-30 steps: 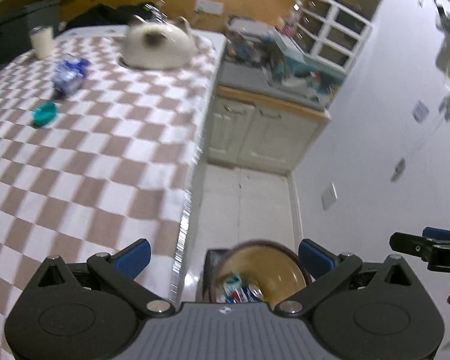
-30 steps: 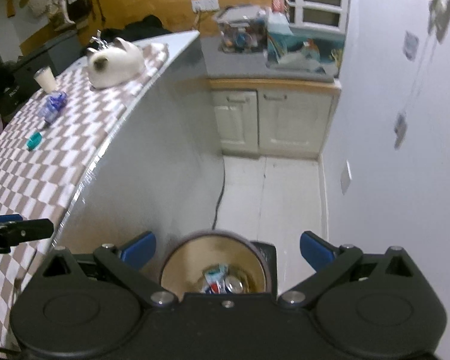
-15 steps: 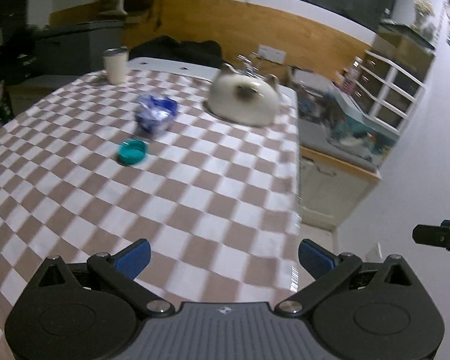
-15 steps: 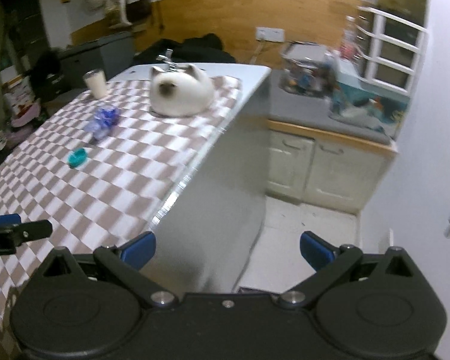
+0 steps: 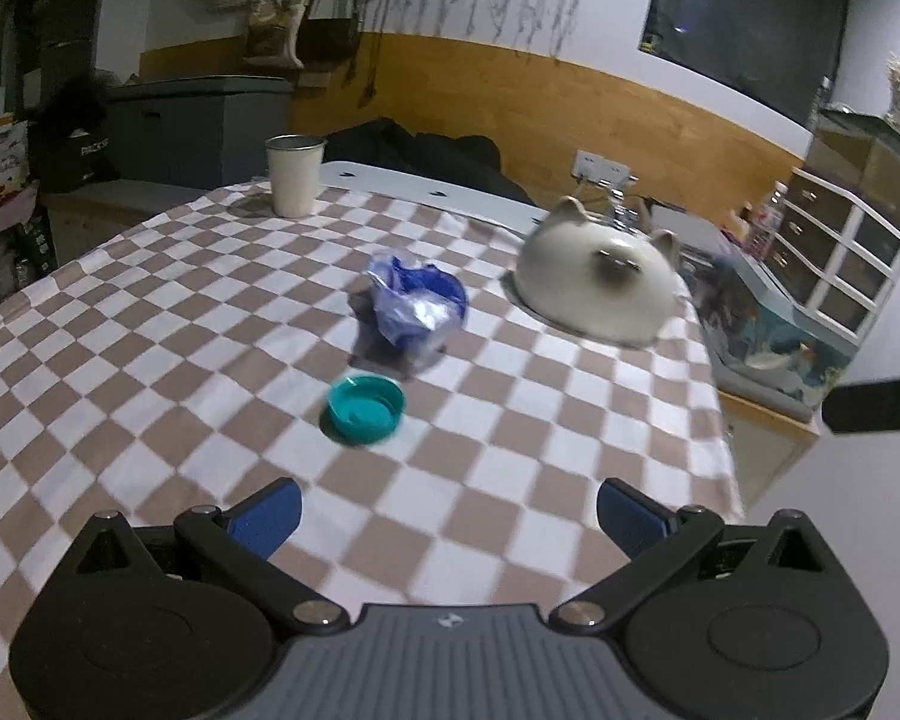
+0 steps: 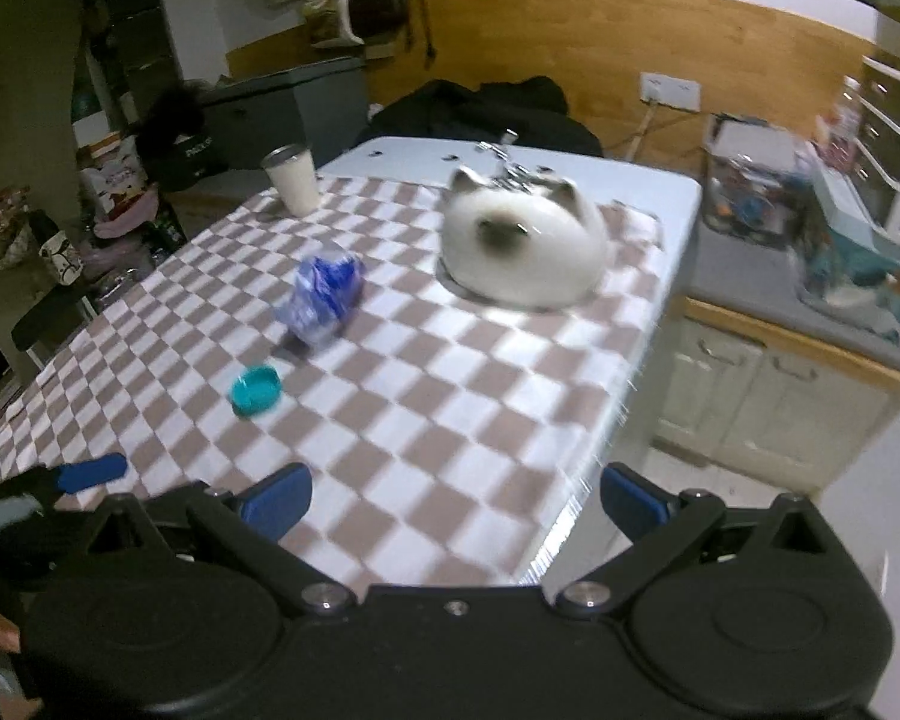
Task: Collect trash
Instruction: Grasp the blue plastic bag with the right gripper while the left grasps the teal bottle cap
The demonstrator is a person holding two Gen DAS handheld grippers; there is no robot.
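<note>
Hovering over the near edge of the checked tablecloth (image 5: 150,324), both grippers empty: left gripper (image 5: 447,516) spread wide, nothing btwn the blue pads; right gripper (image 6: 456,501) likewise spread, sitting at the cloth's right edge w/ the floor drop beyond. Landmark = teal cap (image 5: 366,408), lying open side up mid-cloth. Crumpled blue-and-clear wrapper (image 5: 417,309) just behind the cap, not touching as far as I can tell. Cat-shaped ceramic thing (image 5: 597,285) behind and right of the cap; white cup (image 5: 294,174) far behind, left. Step, my read: reach phase for next trash item. Next move prob. needs the left gripper to advance, drop low, straddle the cap or wrapper, then close. Cap is shallow, so expect a low, flat approach.
</note>
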